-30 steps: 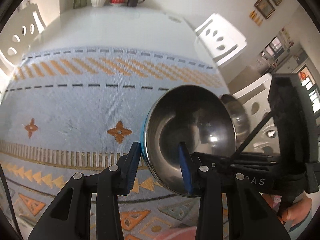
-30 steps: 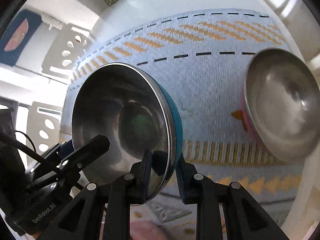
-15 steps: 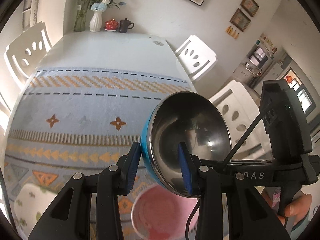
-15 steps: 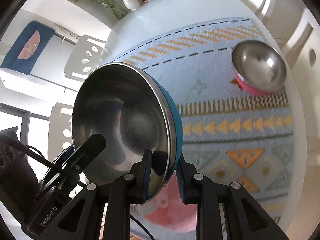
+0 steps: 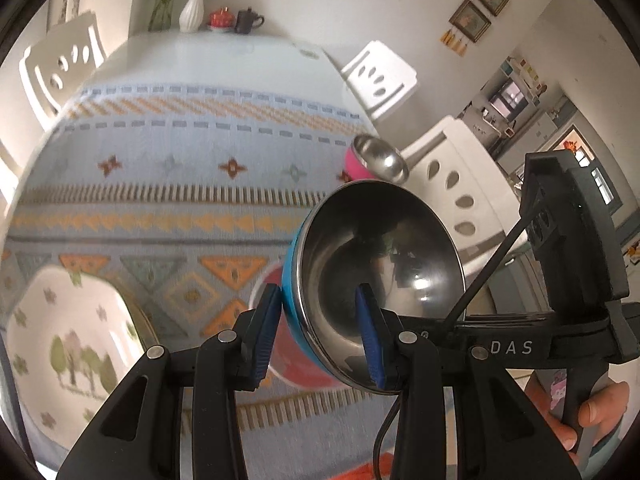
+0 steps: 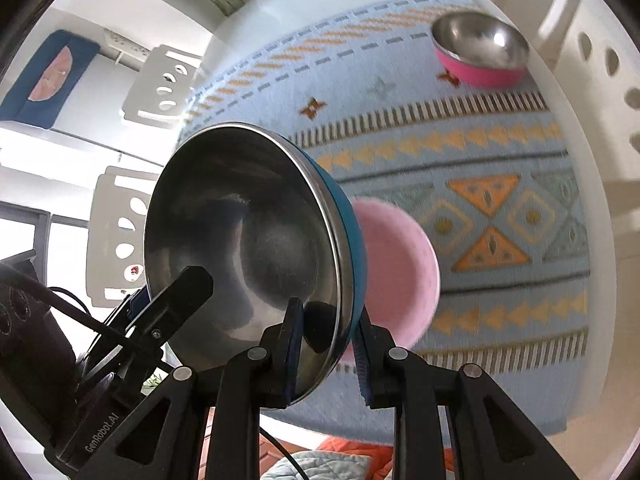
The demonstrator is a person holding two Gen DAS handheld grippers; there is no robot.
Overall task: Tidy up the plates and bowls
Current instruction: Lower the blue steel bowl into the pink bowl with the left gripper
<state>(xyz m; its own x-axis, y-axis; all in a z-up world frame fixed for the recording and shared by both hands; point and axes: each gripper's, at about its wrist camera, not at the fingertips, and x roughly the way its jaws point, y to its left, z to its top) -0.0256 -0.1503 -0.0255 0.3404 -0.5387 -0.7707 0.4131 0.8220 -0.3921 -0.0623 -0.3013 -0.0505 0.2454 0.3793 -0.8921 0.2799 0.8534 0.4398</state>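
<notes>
A blue bowl [image 5: 380, 260] with a shiny steel inside hangs tilted above the table, held on two sides. My left gripper [image 5: 318, 336] is shut on its wall, one pad outside and one inside. My right gripper [image 6: 328, 344] is shut on the opposite rim of the same blue bowl [image 6: 248, 240]. Right under it sits a pale pink bowl [image 6: 396, 272], partly hidden. A steel bowl with a pink outside [image 6: 480, 52] stands far off at the table's right edge. A white plate with a tree pattern [image 5: 64, 340] lies at the near left.
A light blue patterned cloth [image 5: 180, 184] covers the table. White chairs [image 5: 380, 80] stand around it. A vase [image 5: 191, 12], a red pot and a dark mug sit at the far end. A hand [image 5: 596, 412] holds the right gripper's handle.
Both grippers have carried the blue bowl back toward the near edge and a little up. The pale pink bowl and the white plate came into view; the pink-sided steel bowl now lies farther away.
</notes>
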